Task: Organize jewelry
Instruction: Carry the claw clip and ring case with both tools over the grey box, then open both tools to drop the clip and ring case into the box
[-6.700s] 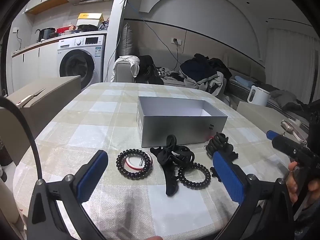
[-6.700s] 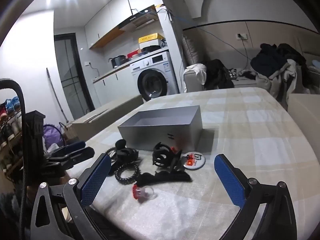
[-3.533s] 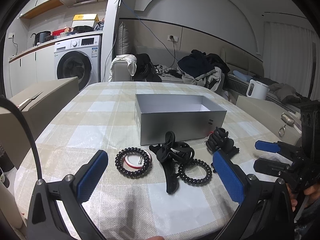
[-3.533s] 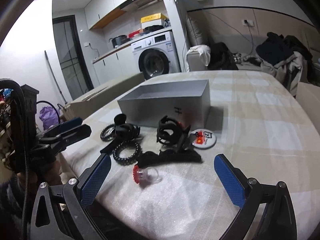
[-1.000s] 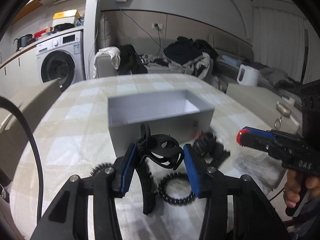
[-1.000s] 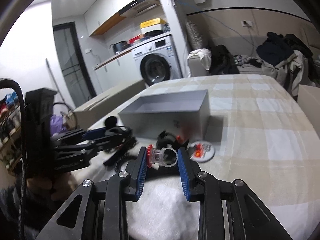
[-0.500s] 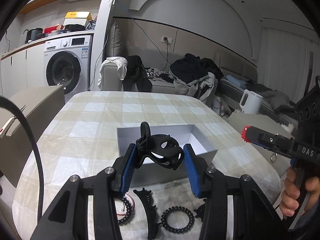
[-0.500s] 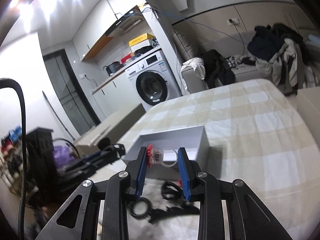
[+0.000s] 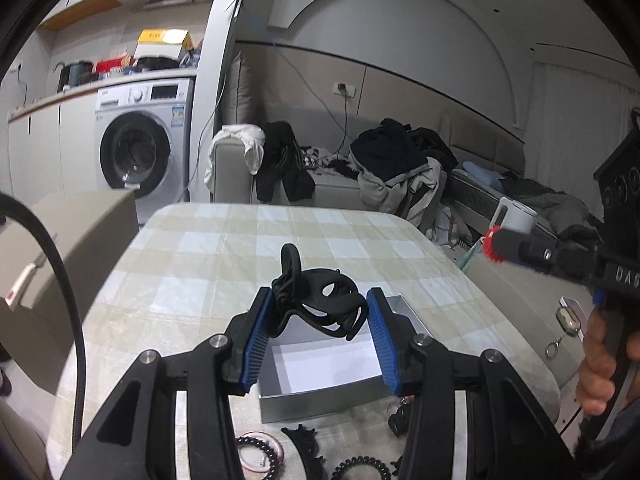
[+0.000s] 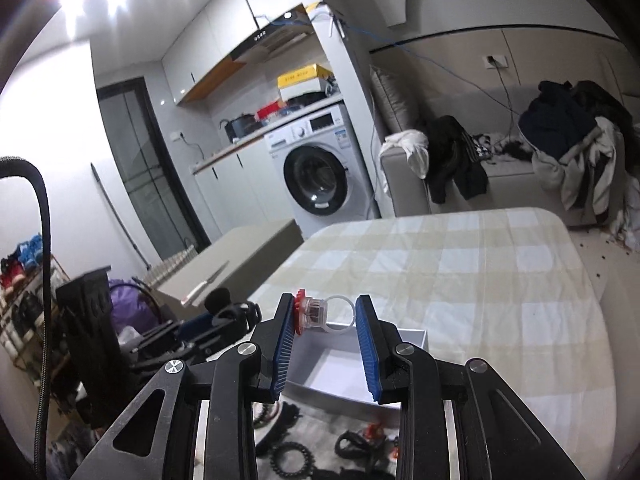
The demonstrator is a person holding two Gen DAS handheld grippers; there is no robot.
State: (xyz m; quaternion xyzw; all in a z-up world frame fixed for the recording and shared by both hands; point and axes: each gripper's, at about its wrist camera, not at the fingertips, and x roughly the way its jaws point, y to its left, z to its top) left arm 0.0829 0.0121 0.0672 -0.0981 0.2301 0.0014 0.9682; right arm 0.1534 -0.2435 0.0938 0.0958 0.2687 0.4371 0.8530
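Observation:
My left gripper (image 9: 320, 306) is shut on a black hair claw clip (image 9: 318, 304), held in the air above the open grey box (image 9: 320, 396) on the checked table. My right gripper (image 10: 325, 312) is shut on a clear plastic ring with a red top (image 10: 316, 314), also raised over the grey box (image 10: 340, 376). In the left wrist view the right gripper (image 9: 494, 246) shows at the right edge, a hand (image 9: 598, 364) on its grip. In the right wrist view the left gripper (image 10: 224, 320) shows at the left.
On the table in front of the box lie a black spiral hair tie (image 9: 362, 472), a beaded bracelet (image 9: 256, 454), a black comb clip (image 9: 306, 444) and another claw clip (image 10: 356, 446). A cardboard box (image 9: 60, 248) stands left of the table; a sofa with clothes (image 9: 384, 168) is behind.
Both grippers have risen with their loads. The box has dropped lower in both views and now sits beneath the fingertips. Neither grip has changed.

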